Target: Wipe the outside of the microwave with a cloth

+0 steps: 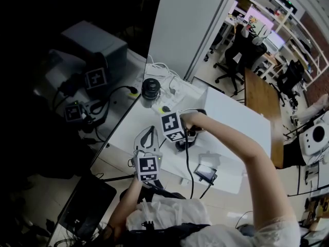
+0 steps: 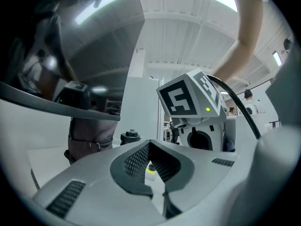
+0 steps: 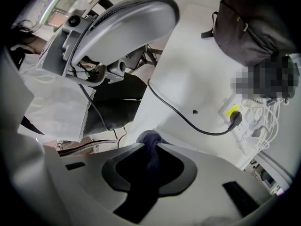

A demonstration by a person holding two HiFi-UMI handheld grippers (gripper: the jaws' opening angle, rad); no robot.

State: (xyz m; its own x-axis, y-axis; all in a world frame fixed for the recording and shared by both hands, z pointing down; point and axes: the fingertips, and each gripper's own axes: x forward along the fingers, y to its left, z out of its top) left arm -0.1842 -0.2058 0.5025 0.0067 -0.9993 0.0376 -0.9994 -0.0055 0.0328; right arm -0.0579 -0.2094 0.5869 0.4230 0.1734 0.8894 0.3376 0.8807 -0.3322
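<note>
You are looking down on a white table (image 1: pixel 241 117): a black round container (image 1: pixel 151 88) is standing at its far corner, a power strip (image 1: pixel 175 91) is lying beside that, and an office chair (image 1: pixel 234 60) is standing beyond it.

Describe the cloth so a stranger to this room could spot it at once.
Find the long white table. Over its near side the grey plastic right claw points down. Pinched between its jaws is the dark blue fuzzy cloth, a small wad and the only blue thing there.
</note>
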